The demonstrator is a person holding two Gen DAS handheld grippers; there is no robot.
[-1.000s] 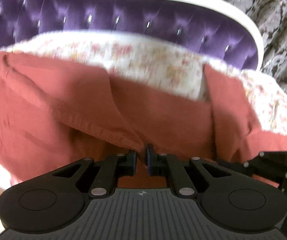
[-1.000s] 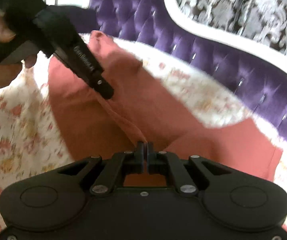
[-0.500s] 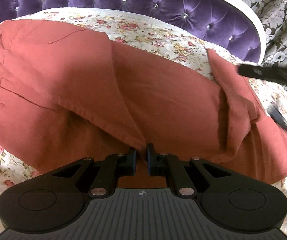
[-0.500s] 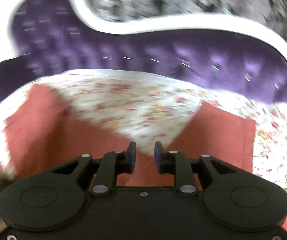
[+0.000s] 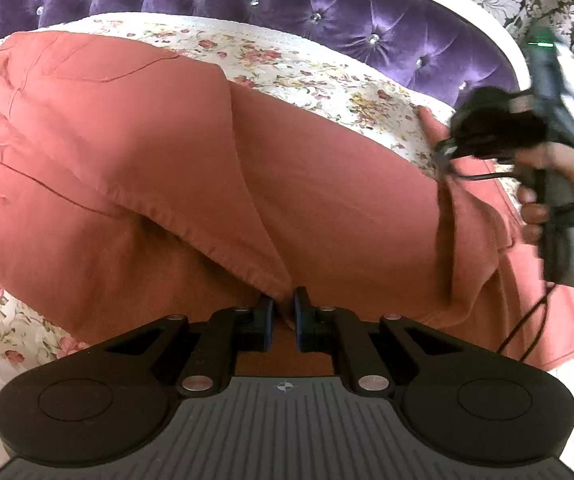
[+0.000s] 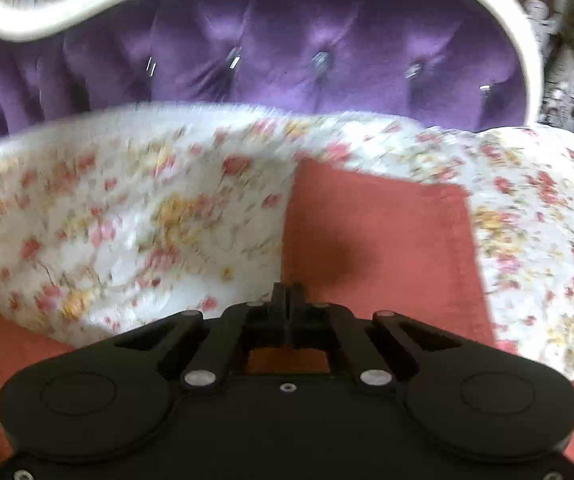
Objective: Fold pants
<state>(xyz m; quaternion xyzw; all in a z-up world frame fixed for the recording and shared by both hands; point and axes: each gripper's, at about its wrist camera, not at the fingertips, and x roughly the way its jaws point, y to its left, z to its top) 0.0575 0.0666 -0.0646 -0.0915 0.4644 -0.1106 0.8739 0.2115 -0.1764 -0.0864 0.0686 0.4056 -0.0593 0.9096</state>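
While left claw pinches a hem of rust-red cotton pants w/ blue pads nearly together, right claw sits fully closed, empty, above a leg on floral bedspread.

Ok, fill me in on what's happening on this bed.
A person is folding rust-red cotton pants spread on a floral bedspread in front of a tufted purple headboard. The left tool pinches a folded edge of the pants near the middle. The right tool, held in a hand, is shut with nothing visibly between its tips, over one pant leg. The fold is only partly done.
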